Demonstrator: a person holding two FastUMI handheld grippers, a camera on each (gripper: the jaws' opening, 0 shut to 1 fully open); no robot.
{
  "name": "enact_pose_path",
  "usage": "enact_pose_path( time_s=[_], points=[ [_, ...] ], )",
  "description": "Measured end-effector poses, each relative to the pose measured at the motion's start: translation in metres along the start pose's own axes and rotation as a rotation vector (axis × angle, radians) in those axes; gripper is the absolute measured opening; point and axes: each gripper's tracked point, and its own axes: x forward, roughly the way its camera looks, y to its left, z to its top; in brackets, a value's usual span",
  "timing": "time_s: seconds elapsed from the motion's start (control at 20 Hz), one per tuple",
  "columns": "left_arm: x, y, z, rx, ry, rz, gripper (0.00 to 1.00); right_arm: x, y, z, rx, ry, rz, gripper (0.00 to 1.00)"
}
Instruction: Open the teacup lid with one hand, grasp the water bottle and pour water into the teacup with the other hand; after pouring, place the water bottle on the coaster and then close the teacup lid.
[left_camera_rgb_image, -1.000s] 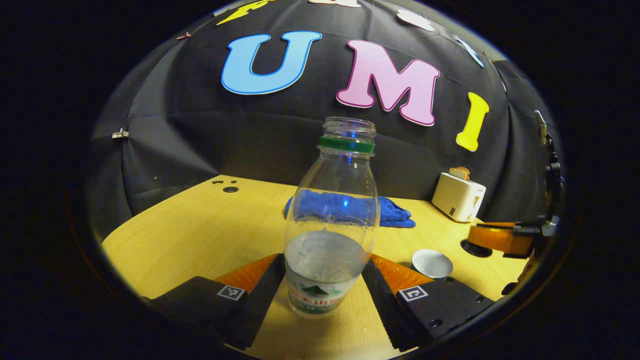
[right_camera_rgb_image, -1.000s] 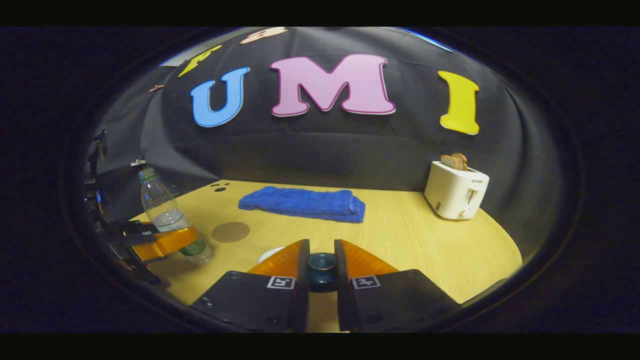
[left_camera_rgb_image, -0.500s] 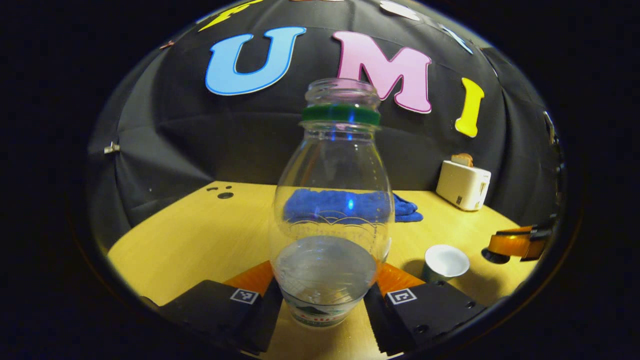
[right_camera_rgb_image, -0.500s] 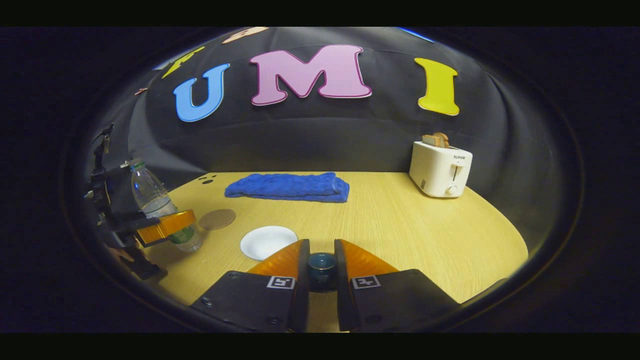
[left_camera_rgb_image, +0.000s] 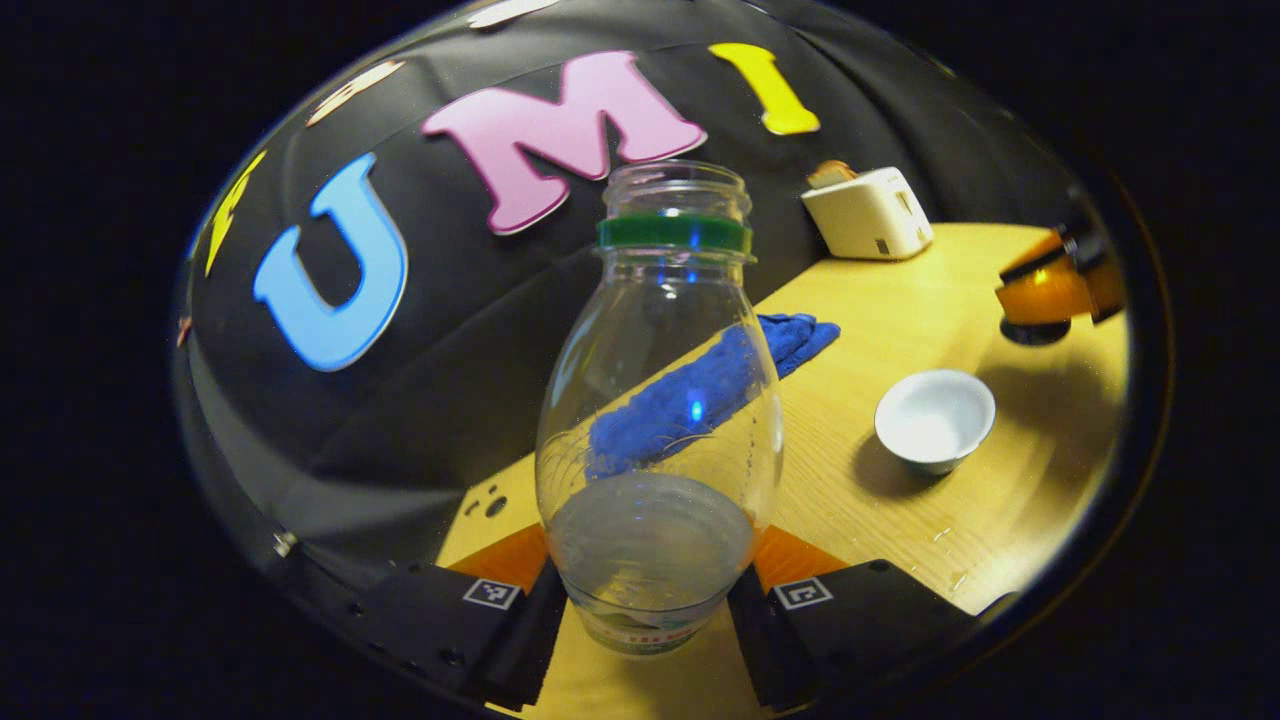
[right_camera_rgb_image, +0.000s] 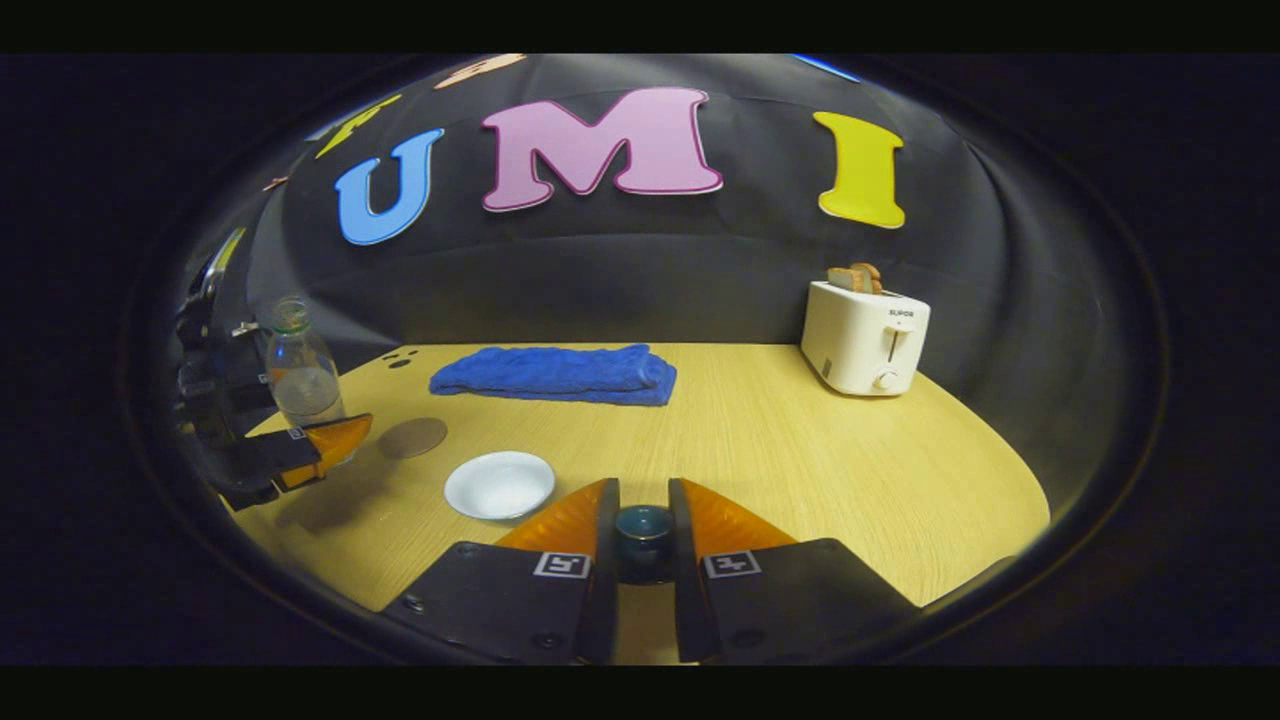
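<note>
A clear water bottle (left_camera_rgb_image: 660, 400) with a green neck ring and no cap holds a little water, and my left gripper (left_camera_rgb_image: 650, 565) is shut on its lower body. The left gripper view is rolled, so the table slants in it. The open teacup (left_camera_rgb_image: 935, 415), white inside, stands on the table to the right of the bottle. In the right gripper view my right gripper (right_camera_rgb_image: 643, 522) is shut on the dark teal lid (right_camera_rgb_image: 643, 532), held above the table right of the teacup (right_camera_rgb_image: 499, 484). The round brown coaster (right_camera_rgb_image: 412, 437) lies between the cup and the bottle (right_camera_rgb_image: 298, 375).
A folded blue towel (right_camera_rgb_image: 550, 372) lies at the back of the wooden table (right_camera_rgb_image: 800, 460). A white toaster (right_camera_rgb_image: 865, 335) with bread in it stands at the back right. The black cloth wall closes the back and sides.
My left gripper has raised the bottle off the table and rolled it toward the teacup. My right gripper has carried the lid up and away from the cup.
</note>
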Motion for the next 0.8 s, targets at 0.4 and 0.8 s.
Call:
enact_pose_path(
  time_s=[0.4,0.8],
  points=[
    [0.026,-0.006,0.007,0.314,0.05,-0.027,0.77,-0.007,-0.043,-0.02,-0.026,0.063,-0.076,0.26],
    [0.045,-0.017,0.004,0.605,0.074,-0.049,0.77,-0.01,-0.053,-0.023,-0.033,0.076,-0.089,0.26]
  ],
)
